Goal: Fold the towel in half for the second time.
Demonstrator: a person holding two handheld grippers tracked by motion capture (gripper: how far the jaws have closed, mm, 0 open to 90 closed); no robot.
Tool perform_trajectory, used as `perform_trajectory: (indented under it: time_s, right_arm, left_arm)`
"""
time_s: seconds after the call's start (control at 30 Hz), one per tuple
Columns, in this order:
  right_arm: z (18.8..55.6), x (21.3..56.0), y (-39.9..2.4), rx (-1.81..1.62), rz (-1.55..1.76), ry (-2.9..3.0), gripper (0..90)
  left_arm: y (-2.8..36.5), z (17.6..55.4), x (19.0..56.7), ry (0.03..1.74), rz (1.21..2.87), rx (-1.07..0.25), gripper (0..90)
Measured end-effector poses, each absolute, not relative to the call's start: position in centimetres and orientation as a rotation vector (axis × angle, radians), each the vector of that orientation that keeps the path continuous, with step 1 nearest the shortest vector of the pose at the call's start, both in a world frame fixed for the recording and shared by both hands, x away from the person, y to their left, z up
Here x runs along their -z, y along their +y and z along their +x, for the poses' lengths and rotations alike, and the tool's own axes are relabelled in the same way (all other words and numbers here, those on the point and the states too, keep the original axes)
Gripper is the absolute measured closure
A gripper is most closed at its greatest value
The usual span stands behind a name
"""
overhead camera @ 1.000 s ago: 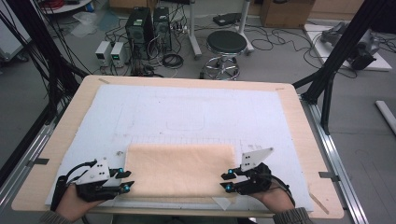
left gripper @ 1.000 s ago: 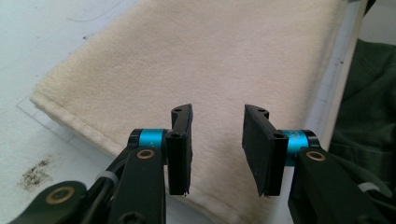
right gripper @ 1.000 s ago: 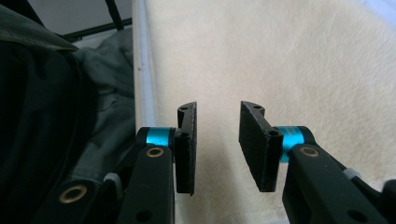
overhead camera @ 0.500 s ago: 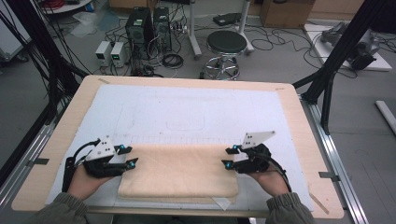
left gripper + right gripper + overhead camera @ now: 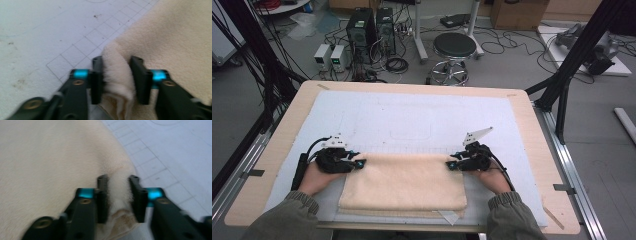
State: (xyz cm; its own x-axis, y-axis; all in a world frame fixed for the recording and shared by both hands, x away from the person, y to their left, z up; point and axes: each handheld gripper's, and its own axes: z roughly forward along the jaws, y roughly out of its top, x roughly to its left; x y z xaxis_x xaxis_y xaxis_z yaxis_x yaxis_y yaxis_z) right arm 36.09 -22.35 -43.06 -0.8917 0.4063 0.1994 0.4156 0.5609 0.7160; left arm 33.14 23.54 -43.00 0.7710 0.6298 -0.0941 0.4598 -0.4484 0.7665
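Your left gripper (image 5: 360,162) is clamped on the far left corner of the cream towel (image 5: 404,182); its jaws have just been closing, and the left gripper view shows a fold of pile (image 5: 117,72) pinched between them. That towel lies folded on the white mat (image 5: 412,117), close to the table's (image 5: 277,145) near edge. Your right gripper (image 5: 451,164) has likewise just been closing, and it now pinches the far right corner (image 5: 118,192).
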Motion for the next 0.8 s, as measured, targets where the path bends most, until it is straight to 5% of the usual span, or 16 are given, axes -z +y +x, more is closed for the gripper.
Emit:
perform_trajectory:
  time_s: [0.13, 0.5, 0.57, 0.63, 0.8]
  right_arm:
    - [36.2, 42.0, -22.4, 1.279, -0.725, -2.822, 78.9]
    - [41.6, 36.8, -22.7, 1.398, -0.918, -2.919, 77.7]
    - [42.9, 36.4, -22.8, 1.43, -1.009, -2.928, 66.5]
    - [43.9, 36.8, -22.9, 1.466, -1.135, -2.857, 54.6]
    - [42.7, 38.4, -22.6, 1.396, -1.023, -2.883, 49.4]
  left_arm:
    - [23.6, 33.4, 42.4, 0.844, 2.067, -0.313, 76.5]
    - [21.7, 39.8, 37.5, 0.912, 1.915, -0.548, 77.1]
    - [21.4, 41.3, 37.2, 0.924, 1.938, -0.615, 72.0]
    - [21.6, 42.1, 37.3, 0.997, 1.923, -0.646, 56.8]
    - [23.1, 40.9, 38.4, 0.974, 1.947, -0.578, 49.8]
